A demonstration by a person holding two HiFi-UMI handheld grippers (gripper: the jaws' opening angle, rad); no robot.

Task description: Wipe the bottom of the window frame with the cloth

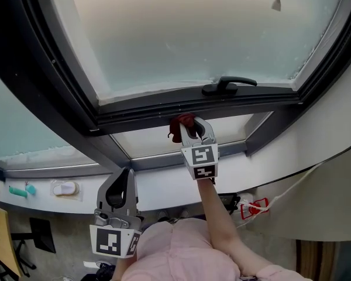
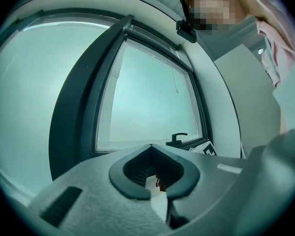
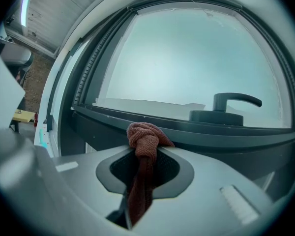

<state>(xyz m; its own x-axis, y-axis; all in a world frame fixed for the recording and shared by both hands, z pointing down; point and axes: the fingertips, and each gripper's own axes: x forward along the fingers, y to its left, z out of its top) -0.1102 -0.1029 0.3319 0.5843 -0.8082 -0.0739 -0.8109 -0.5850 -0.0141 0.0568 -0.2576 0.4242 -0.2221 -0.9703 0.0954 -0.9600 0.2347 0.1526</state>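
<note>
From here I count two tongs, the left tongs point(image 1: 126, 174) and the right tongs point(image 1: 196, 123). Each carries one marker cube, which makes two: the left cube point(image 1: 114, 242) and the right cube point(image 1: 200, 161). There is one cloth point(image 1: 178, 123), reddish-brown. I see three glass panes: the large upper pane point(image 1: 193, 34), the small lower pane point(image 1: 158, 140) and the left pane point(image 1: 17, 122). The sash has one handle point(image 1: 229, 85), and one cord pull point(image 1: 276, 4) hangs in front of the glass. On the ledge point(image 1: 41, 206) at the left sit two small things, one white item point(image 1: 64, 188) and one teal item point(image 1: 21, 189).
</note>
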